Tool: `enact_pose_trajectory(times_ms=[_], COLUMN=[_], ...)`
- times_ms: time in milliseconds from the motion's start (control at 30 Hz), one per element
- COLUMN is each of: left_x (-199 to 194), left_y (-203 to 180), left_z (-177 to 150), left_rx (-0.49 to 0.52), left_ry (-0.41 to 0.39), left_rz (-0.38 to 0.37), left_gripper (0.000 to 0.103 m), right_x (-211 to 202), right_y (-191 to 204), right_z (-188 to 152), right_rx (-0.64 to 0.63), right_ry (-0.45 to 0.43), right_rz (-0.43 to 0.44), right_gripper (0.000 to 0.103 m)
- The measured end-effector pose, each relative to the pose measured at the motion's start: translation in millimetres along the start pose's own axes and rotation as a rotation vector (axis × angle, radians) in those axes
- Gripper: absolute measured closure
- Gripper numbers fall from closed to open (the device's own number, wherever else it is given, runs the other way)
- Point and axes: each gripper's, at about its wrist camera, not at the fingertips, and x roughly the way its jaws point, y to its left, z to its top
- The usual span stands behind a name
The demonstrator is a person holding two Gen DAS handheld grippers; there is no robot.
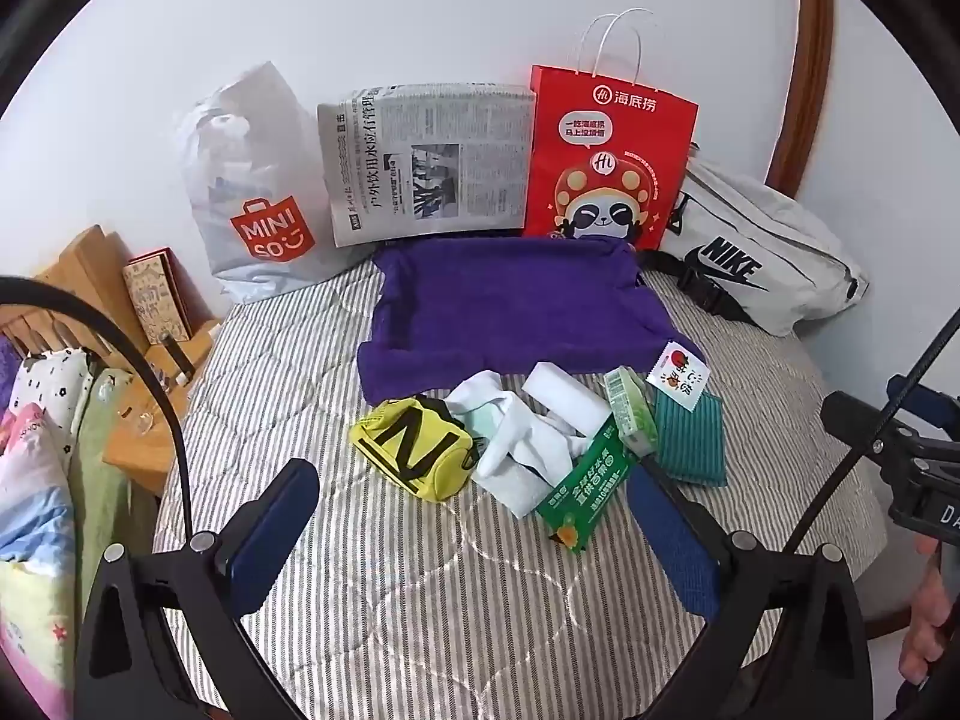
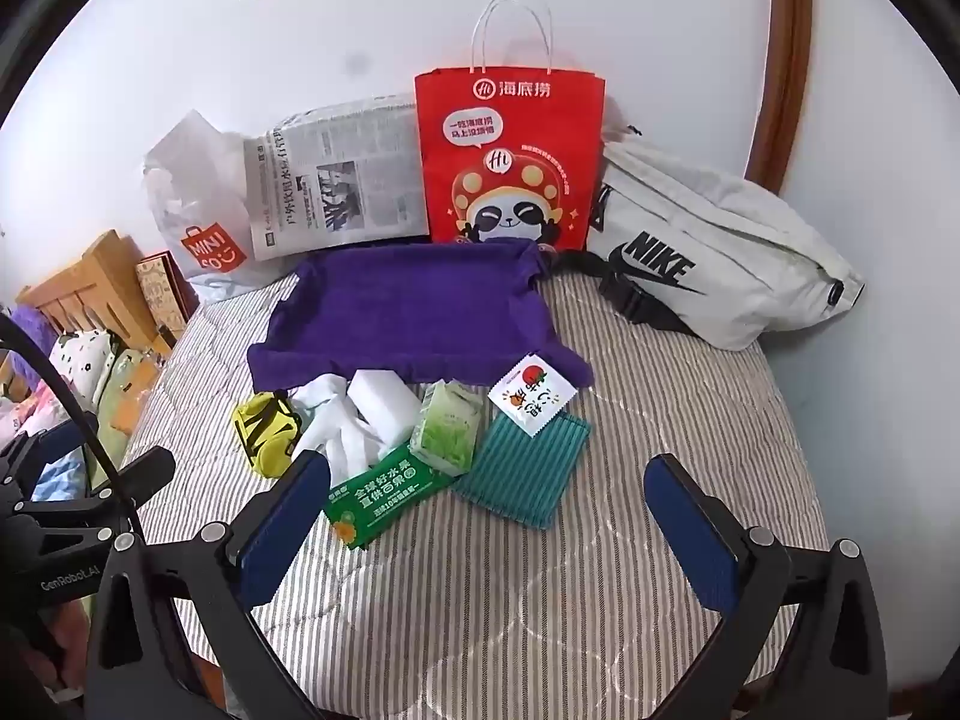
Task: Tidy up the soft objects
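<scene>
A pile of small soft things lies on the striped bed in front of a purple cloth tray (image 1: 510, 306) (image 2: 414, 312): a yellow pouch (image 1: 414, 450) (image 2: 264, 426), white cloth (image 1: 516, 444) (image 2: 330, 420), a white sponge block (image 1: 564, 396) (image 2: 384, 402), a green tissue pack (image 1: 585, 480) (image 2: 384, 492), a light green pack (image 1: 630, 414) (image 2: 450, 426), a teal striped cloth (image 1: 690, 438) (image 2: 522, 468) and a small white sachet (image 1: 678, 378) (image 2: 531, 393). My left gripper (image 1: 480, 522) is open, nearer than the pile. My right gripper (image 2: 489, 510) is open, its left finger (image 2: 288, 516) beside the green tissue pack.
Against the wall stand a white Miniso bag (image 1: 258, 204) (image 2: 192, 222), a newspaper (image 1: 426, 162) (image 2: 336, 180), a red paper bag (image 1: 606, 162) (image 2: 510, 162) and a grey Nike waist bag (image 1: 762, 252) (image 2: 720, 246). A wooden bedside stand (image 1: 120, 300) and folded bedding (image 1: 42, 480) lie left.
</scene>
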Motion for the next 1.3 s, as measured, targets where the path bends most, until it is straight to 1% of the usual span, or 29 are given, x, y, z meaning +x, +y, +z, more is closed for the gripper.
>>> enact_pose_trajectory(times_ms=[867, 1300], left_x=[-2.4, -2.0], left_y=[7.4, 6.3], left_z=[2.4, 4.6], left_rx=[-0.004, 0.002], left_ry=[0.010, 0.009], left_rz=[0.003, 0.002], left_gripper=[0.000, 0.000], right_x=[-5.8, -5.3], right_y=[6.2, 9.1], right_z=[2.6, 2.3], right_rx=[-0.004, -0.009], right_ry=[-0.001, -0.004], right_rz=[0.011, 0.001], right_gripper=[0.000, 0.000])
